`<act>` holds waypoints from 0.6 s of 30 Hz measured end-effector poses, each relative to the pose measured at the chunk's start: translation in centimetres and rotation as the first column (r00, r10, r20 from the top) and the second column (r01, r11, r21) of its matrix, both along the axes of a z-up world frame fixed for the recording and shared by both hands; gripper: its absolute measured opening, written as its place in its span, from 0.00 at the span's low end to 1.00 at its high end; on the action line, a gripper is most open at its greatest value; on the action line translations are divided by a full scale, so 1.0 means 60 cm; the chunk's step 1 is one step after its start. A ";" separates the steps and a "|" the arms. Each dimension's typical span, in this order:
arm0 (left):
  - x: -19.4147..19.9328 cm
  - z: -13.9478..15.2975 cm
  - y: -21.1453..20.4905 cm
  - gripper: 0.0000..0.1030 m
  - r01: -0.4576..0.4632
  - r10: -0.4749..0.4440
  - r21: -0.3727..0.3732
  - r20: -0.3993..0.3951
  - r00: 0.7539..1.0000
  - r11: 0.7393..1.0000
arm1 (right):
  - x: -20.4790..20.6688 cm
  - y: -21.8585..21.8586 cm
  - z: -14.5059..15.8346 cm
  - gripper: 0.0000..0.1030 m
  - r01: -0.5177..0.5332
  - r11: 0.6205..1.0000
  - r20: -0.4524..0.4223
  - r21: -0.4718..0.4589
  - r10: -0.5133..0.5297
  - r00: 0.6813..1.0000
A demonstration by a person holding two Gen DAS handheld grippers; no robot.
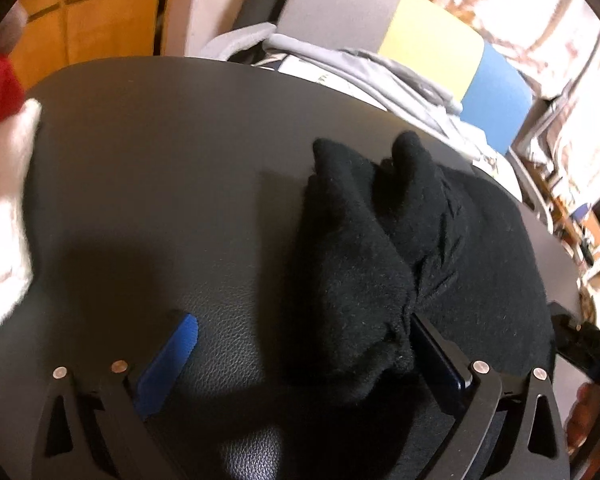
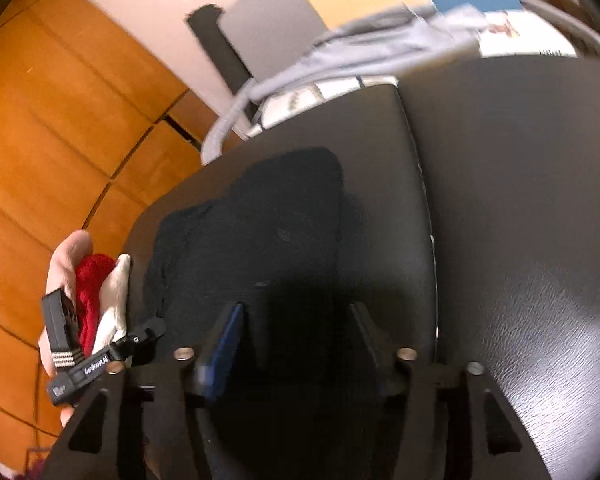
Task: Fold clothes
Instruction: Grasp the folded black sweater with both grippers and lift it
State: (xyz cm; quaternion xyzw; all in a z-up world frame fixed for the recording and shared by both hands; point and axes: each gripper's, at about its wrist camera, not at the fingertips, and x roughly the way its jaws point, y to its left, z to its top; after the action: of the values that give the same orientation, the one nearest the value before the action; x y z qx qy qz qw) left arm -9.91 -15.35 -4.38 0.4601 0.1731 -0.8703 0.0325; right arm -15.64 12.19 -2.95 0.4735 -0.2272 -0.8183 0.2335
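A black garment (image 1: 400, 248) lies bunched on a black leather surface (image 1: 148, 160); two rounded ends stick up at its far side. My left gripper (image 1: 300, 344) is open, its blue-padded fingers (image 1: 168, 364) spread wide, with the near edge of the garment between them, against the right finger. In the right wrist view the same garment (image 2: 260, 232) lies flat and dark ahead of my right gripper (image 2: 296, 332), which is open just above its near edge. The other gripper and the hand holding it (image 2: 68, 320) show at the left of that view.
A grey garment (image 1: 380, 68) and papers lie on a chair with grey, yellow and blue panels (image 1: 432, 40) behind the surface. A red and white cloth (image 1: 0, 140) lies at the left edge. Wooden panelling (image 2: 60, 140) is at the left. Cluttered shelves stand at far right.
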 end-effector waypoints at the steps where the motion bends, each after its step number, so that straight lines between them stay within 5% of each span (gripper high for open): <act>1: -0.003 0.000 0.002 1.00 0.019 -0.019 0.000 0.007 1.000 1.000 | -0.002 0.002 -0.008 0.59 0.005 0.999 0.018 -0.038 -0.004 1.000; 5: -0.014 0.001 0.003 1.00 0.075 -0.075 0.030 0.019 0.997 0.997 | -0.007 0.019 -0.050 0.59 0.044 0.955 0.130 -0.293 -0.005 0.991; 12: -0.037 0.009 0.017 1.00 0.187 -0.199 0.163 0.058 0.978 0.969 | -0.012 0.021 -0.054 0.61 0.050 0.947 0.153 -0.318 -0.001 0.988; 18: -0.063 0.008 0.049 1.00 0.227 -0.234 0.085 0.097 0.967 0.970 | -0.019 0.012 -0.048 0.61 0.018 0.957 0.151 -0.289 0.027 0.988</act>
State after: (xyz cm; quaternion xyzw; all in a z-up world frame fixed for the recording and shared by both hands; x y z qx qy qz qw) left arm -13.70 -12.40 -3.91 0.5235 0.1483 -0.8355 -0.0768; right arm -16.75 12.91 -5.84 0.4964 -0.3608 -0.7367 0.2841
